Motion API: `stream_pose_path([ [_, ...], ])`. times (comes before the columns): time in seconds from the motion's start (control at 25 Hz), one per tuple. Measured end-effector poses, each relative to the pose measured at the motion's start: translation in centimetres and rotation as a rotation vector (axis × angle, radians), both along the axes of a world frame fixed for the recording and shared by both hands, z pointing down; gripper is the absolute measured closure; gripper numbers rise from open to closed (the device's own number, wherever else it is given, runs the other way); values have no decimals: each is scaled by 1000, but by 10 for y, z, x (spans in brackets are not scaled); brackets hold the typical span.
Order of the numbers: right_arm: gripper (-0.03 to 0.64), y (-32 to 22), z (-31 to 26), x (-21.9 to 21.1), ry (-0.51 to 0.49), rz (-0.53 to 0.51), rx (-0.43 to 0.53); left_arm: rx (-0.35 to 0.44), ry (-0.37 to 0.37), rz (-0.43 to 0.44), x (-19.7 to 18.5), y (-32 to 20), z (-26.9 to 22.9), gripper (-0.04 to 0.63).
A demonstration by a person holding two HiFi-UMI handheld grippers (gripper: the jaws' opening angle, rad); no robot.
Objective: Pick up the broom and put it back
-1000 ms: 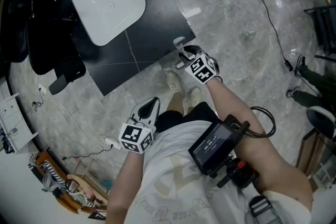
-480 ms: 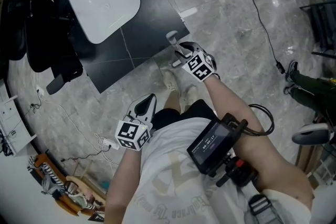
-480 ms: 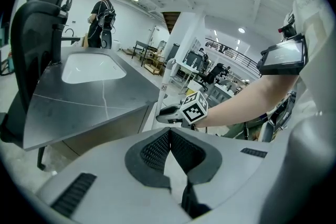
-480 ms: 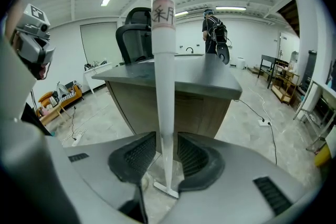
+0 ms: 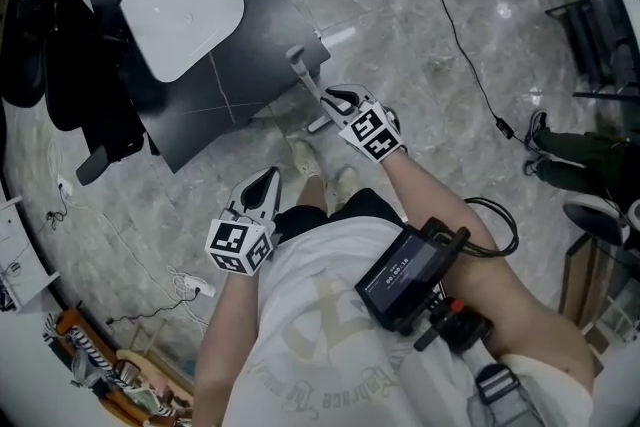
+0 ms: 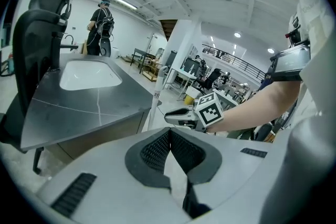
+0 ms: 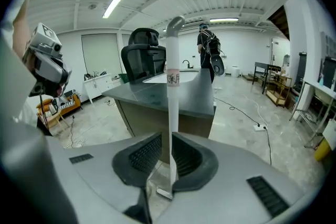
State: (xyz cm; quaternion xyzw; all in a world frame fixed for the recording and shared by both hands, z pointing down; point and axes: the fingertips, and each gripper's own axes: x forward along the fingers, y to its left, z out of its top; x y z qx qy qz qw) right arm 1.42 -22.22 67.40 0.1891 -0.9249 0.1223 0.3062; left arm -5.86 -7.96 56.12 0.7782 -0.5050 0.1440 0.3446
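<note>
Broom [image 7: 171, 50]: slim white pole with a hooked top, standing upright just beside the dark counter [image 7: 195, 93], its foot near the floor.
Handling: it looks light, stiff and smooth, so it may swing or slip; best held on the bare shaft below the label [image 7: 172, 79].
Right gripper [image 7: 167, 138]: the jaws have just been closing and now pinch the shaft.
Left gripper [image 6: 169, 131]: jaws together, empty, well apart from the broom.
</note>
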Motion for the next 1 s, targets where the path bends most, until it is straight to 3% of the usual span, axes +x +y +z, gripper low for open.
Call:
stream_pose_path([
  [0.24, 597, 10, -52, 9, -88, 22, 26, 46, 0, -1, 3, 3, -9, 583],
  [0.6, 600, 28, -127, 28, -249, 66, 27, 108, -3, -34, -2, 10, -24, 583],
  [1.0, 600, 71, -174, 61, -307, 62, 60, 155, -3, -12, 12, 27, -37, 583],
])
